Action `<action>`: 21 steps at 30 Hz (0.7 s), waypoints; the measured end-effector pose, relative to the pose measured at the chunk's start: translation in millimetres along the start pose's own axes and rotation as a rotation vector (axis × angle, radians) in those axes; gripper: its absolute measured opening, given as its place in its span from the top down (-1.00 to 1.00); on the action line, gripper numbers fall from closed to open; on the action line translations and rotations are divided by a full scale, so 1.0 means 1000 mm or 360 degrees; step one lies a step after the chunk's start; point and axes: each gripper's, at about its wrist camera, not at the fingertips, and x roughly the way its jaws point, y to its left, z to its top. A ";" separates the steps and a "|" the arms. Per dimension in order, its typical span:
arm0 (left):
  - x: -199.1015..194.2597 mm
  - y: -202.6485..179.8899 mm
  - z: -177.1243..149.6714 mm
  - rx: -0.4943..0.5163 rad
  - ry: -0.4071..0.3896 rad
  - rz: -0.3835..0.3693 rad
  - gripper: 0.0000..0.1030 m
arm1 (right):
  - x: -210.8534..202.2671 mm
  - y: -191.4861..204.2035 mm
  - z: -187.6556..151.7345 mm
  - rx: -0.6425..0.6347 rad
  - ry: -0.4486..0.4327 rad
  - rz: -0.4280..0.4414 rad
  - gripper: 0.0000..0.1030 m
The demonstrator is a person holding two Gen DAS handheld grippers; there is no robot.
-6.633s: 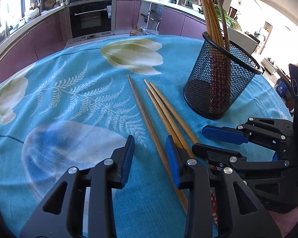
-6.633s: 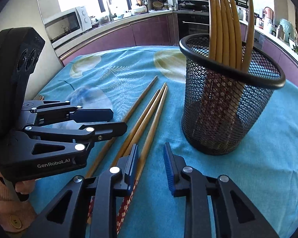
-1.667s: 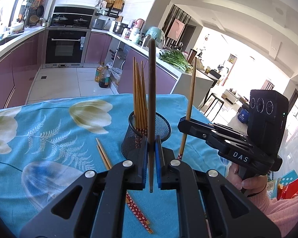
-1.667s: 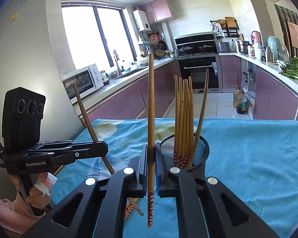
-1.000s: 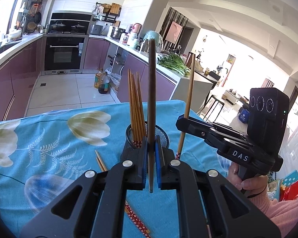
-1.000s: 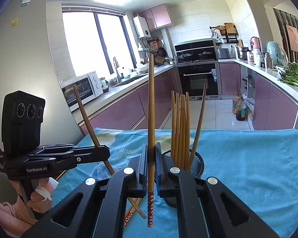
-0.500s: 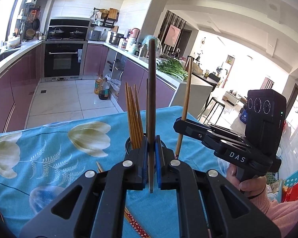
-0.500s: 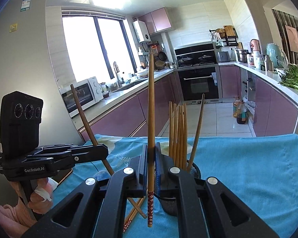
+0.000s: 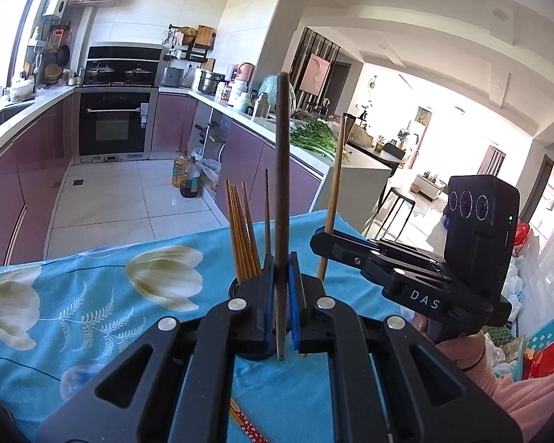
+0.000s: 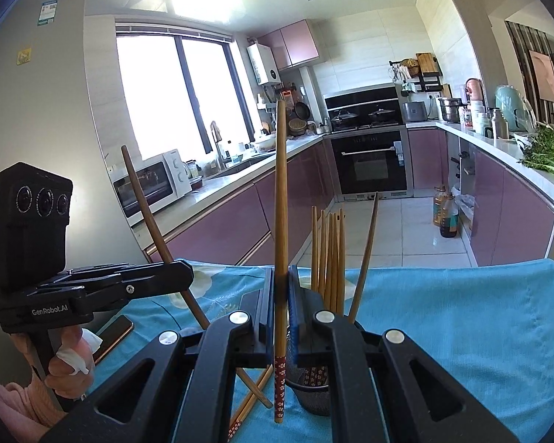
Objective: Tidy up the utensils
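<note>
Carrying stage: left gripper (image 9: pixel 282 308) and right gripper (image 10: pixel 281 313) are each clamped on one upright chopstick (image 9: pixel 282 184), above the mesh holder (image 10: pixel 314 391). Next, lower each tip inside the rim, then release; two chopsticks (image 10: pixel 251 404) remain on the cloth.

Bright window glare, fisheye-warped dark edges

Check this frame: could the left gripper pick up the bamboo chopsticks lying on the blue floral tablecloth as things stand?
Probably not yet. The left gripper is already shut on an upright dark chopstick, so its jaws are occupied; the chopsticks lying on the tablecloth sit below it, unobstructed otherwise.
</note>
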 end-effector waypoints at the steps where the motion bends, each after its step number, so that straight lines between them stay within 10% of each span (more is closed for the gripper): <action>1: 0.000 0.000 0.001 0.0001 -0.0006 -0.0003 0.85 | -0.001 -0.001 0.000 -0.0001 -0.0004 0.0000 0.88; 21: -0.003 -0.007 0.020 0.0053 -0.0092 0.0001 0.85 | -0.002 -0.007 0.008 -0.0003 -0.0037 0.0001 0.88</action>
